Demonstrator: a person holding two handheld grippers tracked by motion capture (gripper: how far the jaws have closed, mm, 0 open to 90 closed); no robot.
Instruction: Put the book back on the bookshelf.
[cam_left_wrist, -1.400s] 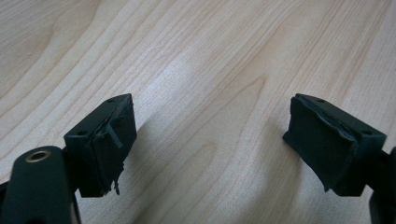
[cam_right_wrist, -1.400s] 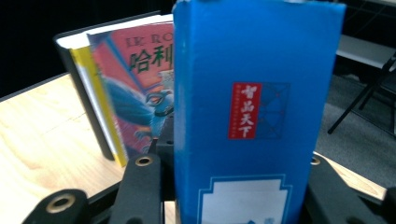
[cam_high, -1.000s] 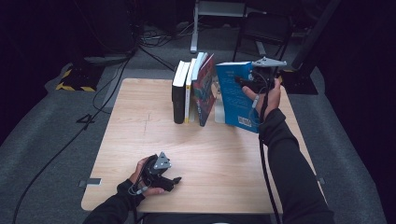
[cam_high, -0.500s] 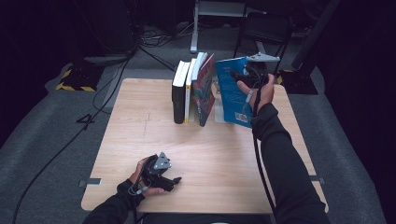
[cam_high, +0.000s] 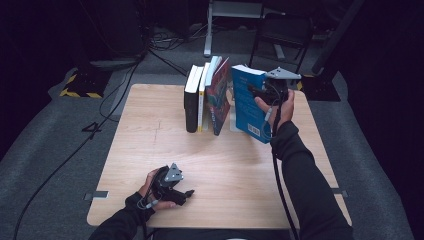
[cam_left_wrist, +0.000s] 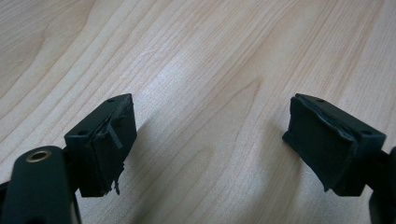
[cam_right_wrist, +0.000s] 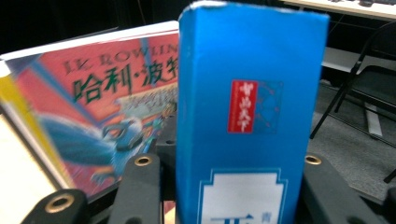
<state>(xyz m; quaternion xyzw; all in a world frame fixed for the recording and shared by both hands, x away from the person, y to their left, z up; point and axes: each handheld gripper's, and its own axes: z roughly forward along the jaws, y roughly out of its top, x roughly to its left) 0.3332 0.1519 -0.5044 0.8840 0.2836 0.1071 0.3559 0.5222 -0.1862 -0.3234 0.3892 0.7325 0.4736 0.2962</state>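
Observation:
A blue book (cam_high: 249, 102) hangs tilted above the table's far right part, clamped in my right gripper (cam_high: 266, 91). In the right gripper view its blue spine (cam_right_wrist: 250, 107) with a red label fills the space between my two black jaws. Just left of it stands a row of books: a red illustrated one (cam_high: 218, 97) (cam_right_wrist: 100, 116), a yellow-white one (cam_high: 202, 97) and a black one (cam_high: 191, 102). My left gripper (cam_high: 186, 194) rests on the table's near left part, open with bare wood between its pads (cam_left_wrist: 109, 140).
The wooden table (cam_high: 150, 135) has free room across its middle and left. A white bookend (cam_high: 234, 122) shows behind the blue book's lower edge. Beyond the far edge stand a black chair (cam_high: 280, 37) and floor cables (cam_high: 120, 85).
My right gripper has carried the blue book left, closer to the red book. The left gripper has stayed put.

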